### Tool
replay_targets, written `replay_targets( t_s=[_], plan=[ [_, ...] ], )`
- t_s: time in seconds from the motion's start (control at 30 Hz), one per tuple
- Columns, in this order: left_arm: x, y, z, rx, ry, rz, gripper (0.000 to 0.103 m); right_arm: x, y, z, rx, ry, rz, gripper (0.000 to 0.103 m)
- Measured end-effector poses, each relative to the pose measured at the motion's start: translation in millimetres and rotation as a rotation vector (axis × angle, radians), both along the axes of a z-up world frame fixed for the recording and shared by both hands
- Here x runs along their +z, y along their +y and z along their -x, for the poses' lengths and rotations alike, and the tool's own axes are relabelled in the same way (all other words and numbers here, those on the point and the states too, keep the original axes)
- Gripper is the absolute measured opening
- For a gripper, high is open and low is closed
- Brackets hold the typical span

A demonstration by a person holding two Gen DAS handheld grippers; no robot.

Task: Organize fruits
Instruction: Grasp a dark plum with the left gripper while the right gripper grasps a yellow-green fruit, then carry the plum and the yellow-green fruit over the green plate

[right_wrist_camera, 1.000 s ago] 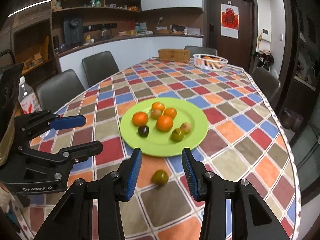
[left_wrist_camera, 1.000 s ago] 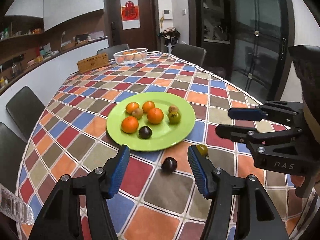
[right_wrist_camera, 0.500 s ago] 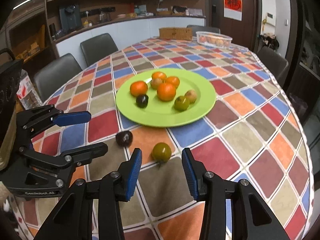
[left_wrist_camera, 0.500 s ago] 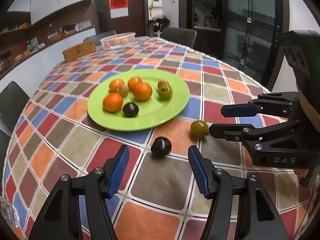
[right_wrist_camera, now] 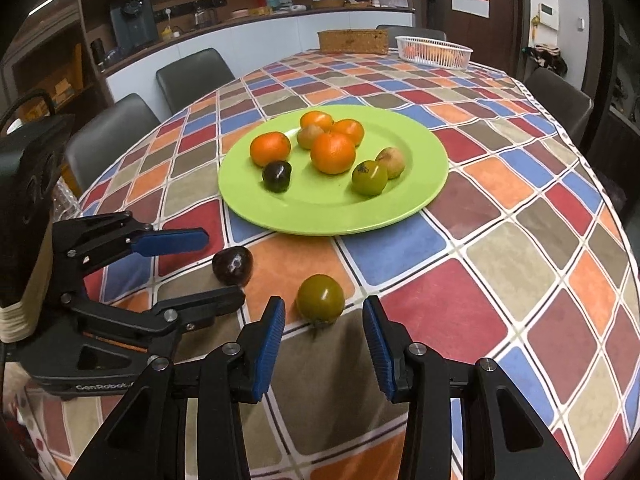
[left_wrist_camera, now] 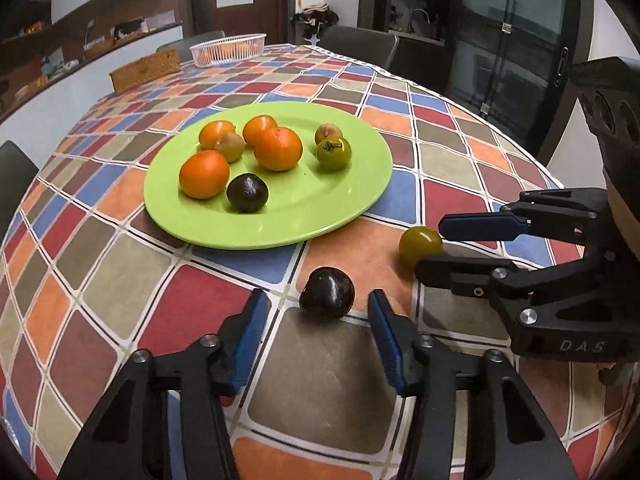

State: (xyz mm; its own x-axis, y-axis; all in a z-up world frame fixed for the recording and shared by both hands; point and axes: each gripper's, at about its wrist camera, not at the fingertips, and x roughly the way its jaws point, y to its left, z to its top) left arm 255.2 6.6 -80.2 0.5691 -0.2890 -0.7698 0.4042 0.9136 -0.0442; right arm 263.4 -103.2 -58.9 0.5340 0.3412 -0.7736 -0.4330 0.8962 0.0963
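Left wrist view: the left gripper (left_wrist_camera: 316, 312) hangs over the checked cloth of the desk (left_wrist_camera: 460, 148) with a dark plum (left_wrist_camera: 327, 293) between its blue pads. The jaws have just been closing, yet a gap shows on each side of the fruit, so nothing is gripped. To the right, the right gripper (left_wrist_camera: 436, 246) reaches a green fruit (left_wrist_camera: 420, 245). Behind both lies the green plate (left_wrist_camera: 360, 196) with oranges (left_wrist_camera: 278, 149) and other fruit; a white basket (left_wrist_camera: 228, 49) and a woven box (left_wrist_camera: 145, 68) stand far back.

Right wrist view: the right gripper's (right_wrist_camera: 324, 334) jaws stand narrowly parted around the green fruit (right_wrist_camera: 320, 299), not touching it. The left gripper (right_wrist_camera: 224, 268) brackets the dark plum (right_wrist_camera: 232, 265) nearby. Nothing lies between the fruits and the plate (right_wrist_camera: 416, 196).
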Motion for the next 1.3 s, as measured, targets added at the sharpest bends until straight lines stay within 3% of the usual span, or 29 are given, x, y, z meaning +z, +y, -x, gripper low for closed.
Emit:
replay_targets(
  t_s=[0.27, 0.33, 0.73, 1.3],
  plan=[
    [-1.8, -4.7, -6.9, -0.019, 0.020, 0.007, 0.028, -4.1, 3.3, -7.3, 0.015, 0.015, -0.006, 0.032],
    [-1.5, -5.0, -7.1, -0.019, 0.022, 0.009, 0.028, -5.3, 4.2, -8.3, 0.019, 0.017, -0.005, 0.028],
    [13.8, -0.2, 3.1, 0.026, -0.004, 0.032, 0.027, 3.1, 1.9, -1.9, 0.017, 0.003, -0.032, 0.027],
    [81.1, 1.0, 24.2, 0.075, -0.159, 0.085, 0.027, 68.3, -6.3, 13.3, -0.003, -0.162, -0.110, 0.027]
  ],
)
